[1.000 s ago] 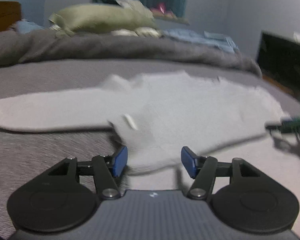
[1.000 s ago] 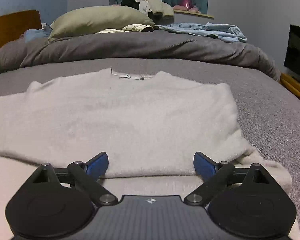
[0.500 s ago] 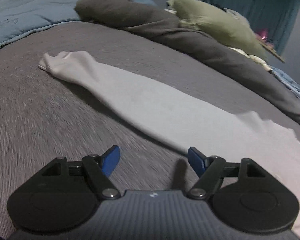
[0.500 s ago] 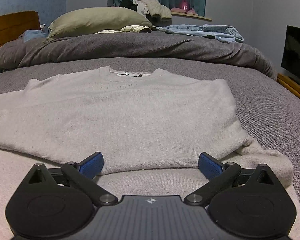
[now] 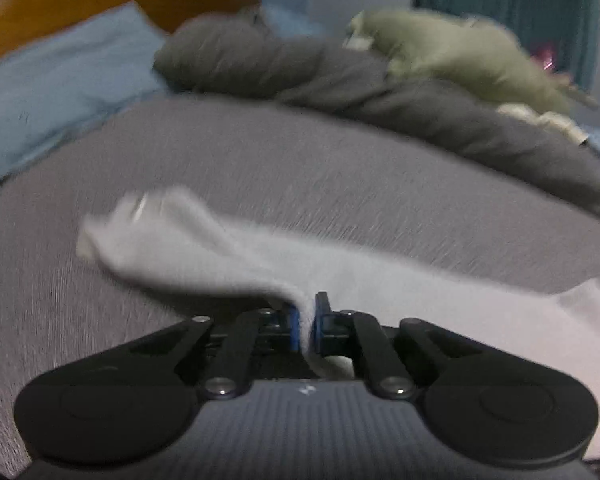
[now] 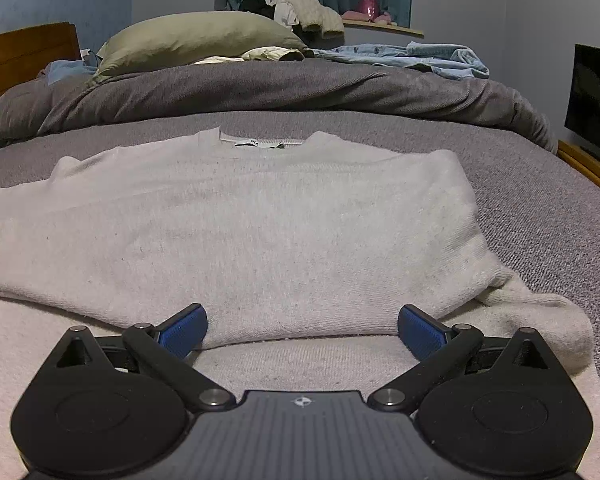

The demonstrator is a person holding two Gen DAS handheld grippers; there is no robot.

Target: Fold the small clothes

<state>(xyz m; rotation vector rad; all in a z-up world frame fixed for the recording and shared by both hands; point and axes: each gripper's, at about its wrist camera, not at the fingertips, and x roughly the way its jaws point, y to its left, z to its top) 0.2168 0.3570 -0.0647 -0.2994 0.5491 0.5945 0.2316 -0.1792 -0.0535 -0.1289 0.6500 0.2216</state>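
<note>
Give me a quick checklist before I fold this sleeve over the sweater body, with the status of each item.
1. Left gripper shut on the pale grey knit sweater's sleeve: ok.
2. Grip near the cuff: not ok, it pinches mid-sleeve.
3. Right gripper free, jaws wide open: ok.
4. Sweater body lying flat on the grey bedspread: ok.
5. Other sleeve already folded in: ok, tucked under the body.
6. Left view sharp enough to judge the fold line: cannot tell, blurred.

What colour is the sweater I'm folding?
Pale grey, almost off-white, plain knit sweater; it shows best in the right wrist view.
</note>
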